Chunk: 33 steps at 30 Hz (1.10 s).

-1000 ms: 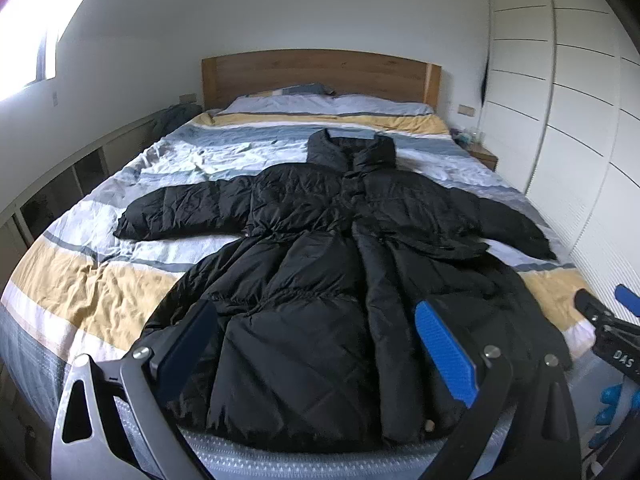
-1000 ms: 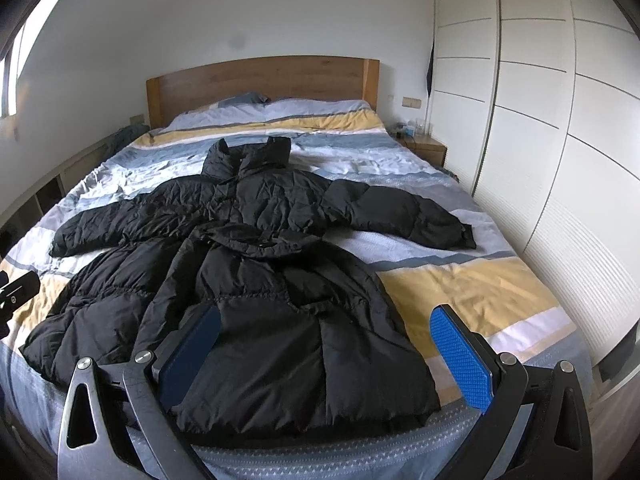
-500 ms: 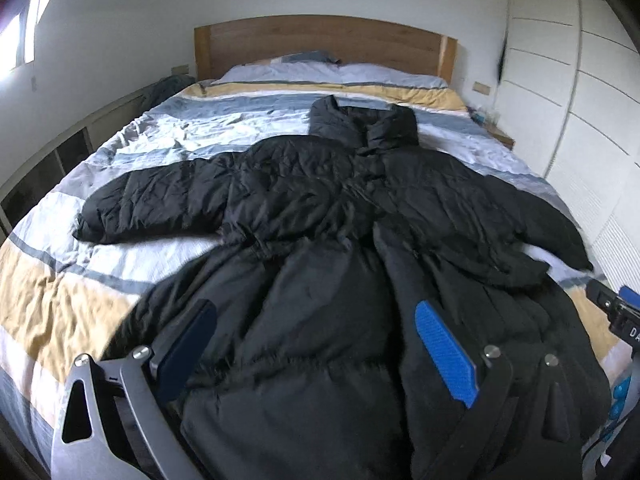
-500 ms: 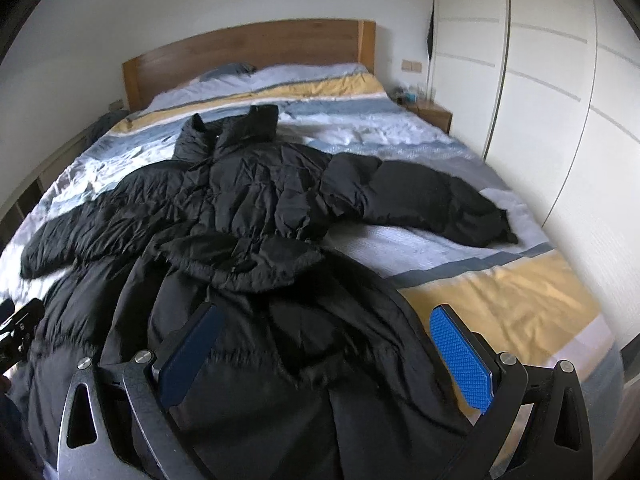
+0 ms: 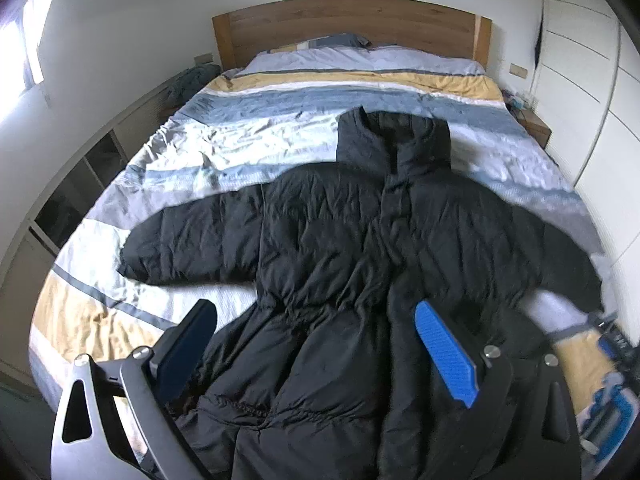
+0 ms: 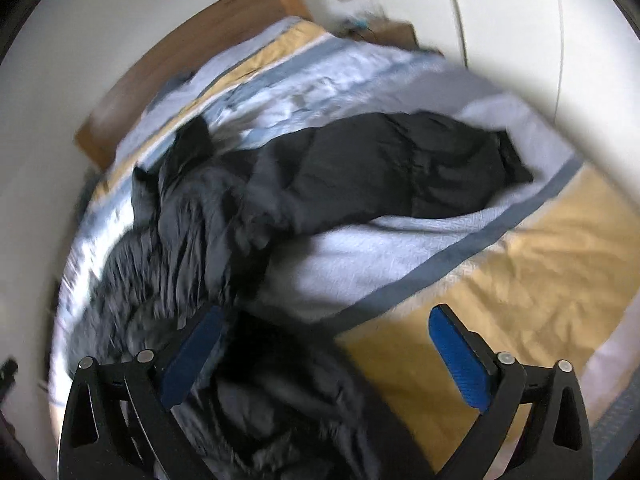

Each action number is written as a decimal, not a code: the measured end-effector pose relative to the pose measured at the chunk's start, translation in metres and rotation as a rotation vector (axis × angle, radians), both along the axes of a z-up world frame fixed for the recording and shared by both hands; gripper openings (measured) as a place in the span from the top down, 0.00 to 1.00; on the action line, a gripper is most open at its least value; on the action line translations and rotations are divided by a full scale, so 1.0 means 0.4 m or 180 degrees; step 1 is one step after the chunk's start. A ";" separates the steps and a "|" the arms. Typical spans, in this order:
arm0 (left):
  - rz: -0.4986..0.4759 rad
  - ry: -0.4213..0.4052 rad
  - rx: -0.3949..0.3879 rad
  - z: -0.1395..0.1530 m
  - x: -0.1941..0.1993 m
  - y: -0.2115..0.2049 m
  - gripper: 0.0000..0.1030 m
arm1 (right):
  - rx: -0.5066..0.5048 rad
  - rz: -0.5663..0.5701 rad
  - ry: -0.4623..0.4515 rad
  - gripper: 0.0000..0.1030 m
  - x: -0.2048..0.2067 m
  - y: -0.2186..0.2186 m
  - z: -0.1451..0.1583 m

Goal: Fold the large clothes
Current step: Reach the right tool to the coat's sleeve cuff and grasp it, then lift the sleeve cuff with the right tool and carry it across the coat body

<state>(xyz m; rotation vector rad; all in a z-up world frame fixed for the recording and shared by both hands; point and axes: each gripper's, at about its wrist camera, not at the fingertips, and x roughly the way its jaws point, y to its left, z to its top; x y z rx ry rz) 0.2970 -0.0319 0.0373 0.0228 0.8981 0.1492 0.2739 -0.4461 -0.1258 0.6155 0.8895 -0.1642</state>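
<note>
A long black puffer coat (image 5: 360,264) lies spread face up on the bed, collar toward the headboard, both sleeves stretched out sideways. My left gripper (image 5: 316,344) is open and empty above the coat's waist and skirt. My right gripper (image 6: 324,352) is open and empty above the coat's right edge (image 6: 256,392), tilted, with the right sleeve (image 6: 400,168) ahead of it. The right wrist view is blurred. The right gripper also shows at the right edge of the left wrist view (image 5: 612,412).
The bed has a striped blue, white and yellow cover (image 5: 248,148) and a wooden headboard (image 5: 348,24). White wardrobe doors (image 5: 580,80) stand along the right side. A low shelf unit (image 5: 76,196) runs along the left. A nightstand (image 5: 536,124) sits at the far right.
Both grippers have moved forward over the bed toward the coat's upper half. The right gripper has swung and tilted toward the right sleeve. Both stay open.
</note>
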 end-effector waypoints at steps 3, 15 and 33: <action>0.0134 0.0005 0.0009 0.087 0.034 -0.018 0.03 | 0.0508 -0.0159 0.0026 0.04 0.040 -0.099 -0.053; 0.0449 0.0206 0.0242 0.159 0.081 -0.050 0.03 | 0.1535 -0.0953 -0.0274 0.04 0.145 -0.355 -0.244; 0.0353 0.0268 0.0240 0.179 0.096 -0.094 0.03 | 0.2075 -0.1306 -0.0800 0.80 0.216 -0.489 -0.268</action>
